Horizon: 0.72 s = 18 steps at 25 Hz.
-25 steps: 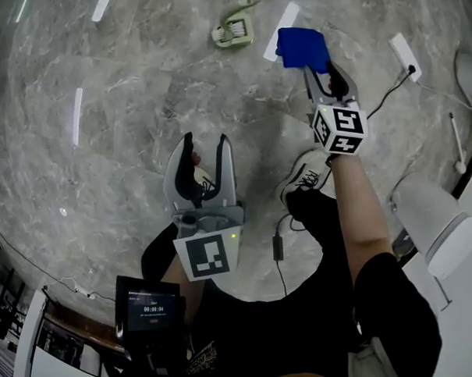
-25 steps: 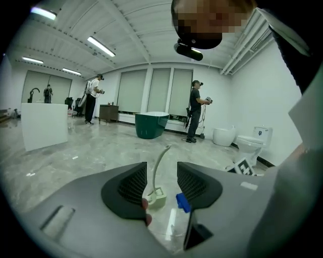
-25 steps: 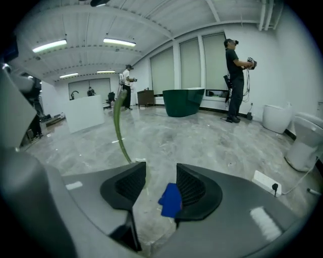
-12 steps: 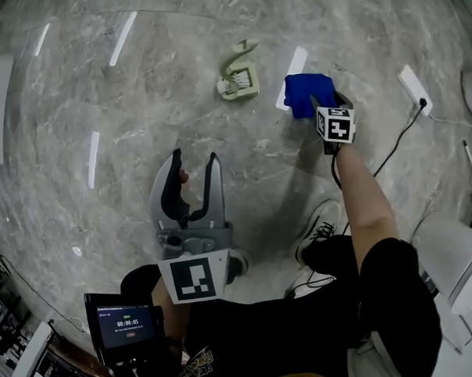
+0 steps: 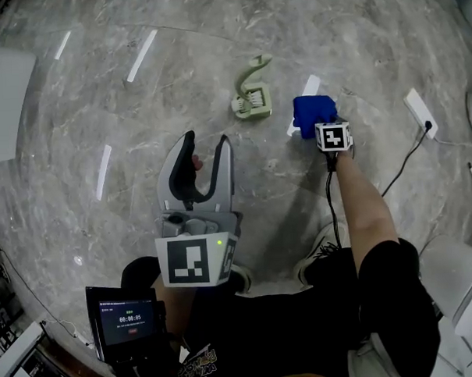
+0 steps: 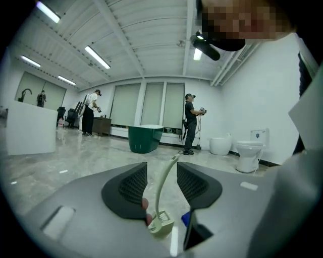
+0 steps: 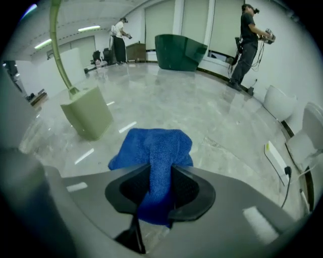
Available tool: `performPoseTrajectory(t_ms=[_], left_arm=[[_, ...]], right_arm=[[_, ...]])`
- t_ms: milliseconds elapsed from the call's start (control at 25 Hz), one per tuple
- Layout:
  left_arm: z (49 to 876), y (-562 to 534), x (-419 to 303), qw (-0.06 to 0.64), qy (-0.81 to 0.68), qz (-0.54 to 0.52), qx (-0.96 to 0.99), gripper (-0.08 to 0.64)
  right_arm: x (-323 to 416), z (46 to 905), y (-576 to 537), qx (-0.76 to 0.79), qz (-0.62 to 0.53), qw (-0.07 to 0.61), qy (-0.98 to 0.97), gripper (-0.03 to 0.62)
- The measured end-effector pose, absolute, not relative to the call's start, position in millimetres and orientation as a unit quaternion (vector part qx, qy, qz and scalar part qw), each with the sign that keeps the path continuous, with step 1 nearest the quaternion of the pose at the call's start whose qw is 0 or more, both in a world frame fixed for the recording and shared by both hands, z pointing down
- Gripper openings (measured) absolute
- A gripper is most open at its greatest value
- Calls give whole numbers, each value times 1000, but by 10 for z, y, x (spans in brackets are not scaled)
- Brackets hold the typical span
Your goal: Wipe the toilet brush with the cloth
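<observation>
Right gripper [image 7: 160, 187] jaws just closing, now pinching blue microfibre cloth [image 5: 311, 112] resting on grey marble floor [image 5: 135, 196]. Pale green curved-handle toilet brush [image 5: 256, 72] standing in matching boxy holder [image 5: 252, 106], near cloth. Left gripper [image 5: 206, 158] gaping wide, gripping nothing.

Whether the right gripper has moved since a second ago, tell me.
Yes. The right gripper has sunk toward the floor, right of the toilet brush; its jaws have just been closing on the blue cloth.
</observation>
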State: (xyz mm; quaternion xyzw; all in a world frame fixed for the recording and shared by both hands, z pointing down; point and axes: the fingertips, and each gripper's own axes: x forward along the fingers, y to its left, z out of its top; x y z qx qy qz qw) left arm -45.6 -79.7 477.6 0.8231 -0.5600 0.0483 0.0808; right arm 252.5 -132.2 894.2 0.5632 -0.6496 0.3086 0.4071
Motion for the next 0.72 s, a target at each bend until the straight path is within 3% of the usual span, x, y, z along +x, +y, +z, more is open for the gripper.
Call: performPoseTrajectory(t_ms=[160,280,520,720], left_arm=[[4845,-917,-553,115,-575,44,809,186],[4871,-945,-530,106,-578,54,808,186],[4848,-933,-453,65,-565,72,819,186],[4781,-990,-539,100,-577,46,809,186]], right_arm=[[1984,8369,-1722,529,217,359,-738,117],[1647,8177,-1888,506,211,336,-766,117],[1278,8361,-1809,436,212,392,-782,117],[1137,8117,-1757,364,175,404,-821,117]])
